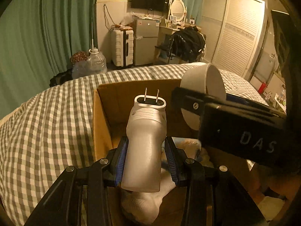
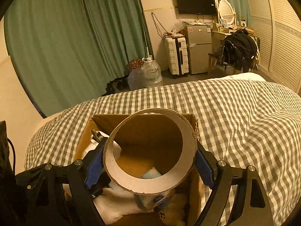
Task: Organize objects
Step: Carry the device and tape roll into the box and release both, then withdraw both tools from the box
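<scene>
My left tool (image 1: 146, 160) is clamped on a silver plug-in device (image 1: 145, 141), prongs pointing away, held above the white cloth in the cardboard box (image 1: 101, 124). My right tool (image 2: 150, 162) grips a wide tape roll (image 2: 150, 150) over the same box on the checked bed (image 2: 235, 116). I judge I'm mid-placement: next, lower each piece into free space and release.

The plug-in device (image 1: 145, 146) hides most of the cardboard box (image 1: 101, 131) floor; its lower end covers part of a white cloth (image 1: 148, 205). The tape roll (image 2: 150, 152) masks the box contents, where a label (image 2: 160, 200) is partly covered and unreadable
</scene>
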Action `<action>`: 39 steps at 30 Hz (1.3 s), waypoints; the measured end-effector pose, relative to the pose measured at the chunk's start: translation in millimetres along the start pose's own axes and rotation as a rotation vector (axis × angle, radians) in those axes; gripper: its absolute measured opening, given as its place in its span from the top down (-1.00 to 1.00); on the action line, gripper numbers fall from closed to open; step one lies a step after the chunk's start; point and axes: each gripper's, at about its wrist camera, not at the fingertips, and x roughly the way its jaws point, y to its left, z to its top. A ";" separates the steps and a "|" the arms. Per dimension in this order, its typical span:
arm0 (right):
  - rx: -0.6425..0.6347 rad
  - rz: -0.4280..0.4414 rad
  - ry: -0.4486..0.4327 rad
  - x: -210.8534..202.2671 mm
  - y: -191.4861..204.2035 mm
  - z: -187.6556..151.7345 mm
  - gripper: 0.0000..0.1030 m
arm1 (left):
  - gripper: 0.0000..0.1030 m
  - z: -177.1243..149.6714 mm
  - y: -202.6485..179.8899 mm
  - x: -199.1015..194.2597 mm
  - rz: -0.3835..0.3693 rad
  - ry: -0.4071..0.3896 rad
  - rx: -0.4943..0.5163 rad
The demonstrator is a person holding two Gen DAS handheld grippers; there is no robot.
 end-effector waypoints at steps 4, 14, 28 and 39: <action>0.020 0.011 0.002 3.9 -4.9 -2.9 -0.65 | 0.21 -3.9 1.9 2.6 -0.005 0.010 -0.022; 0.080 0.046 -0.106 -34.5 -6.6 2.7 -0.79 | -0.59 0.3 2.7 -33.3 0.002 -0.052 -0.051; -0.039 -0.007 -0.247 -159.0 16.3 -19.7 -0.79 | -0.60 -25.0 17.4 -135.5 0.156 -0.173 -0.121; -0.161 -0.029 -0.246 -213.7 43.3 -69.6 -0.79 | -0.60 -81.0 16.8 -194.6 0.277 -0.188 -0.171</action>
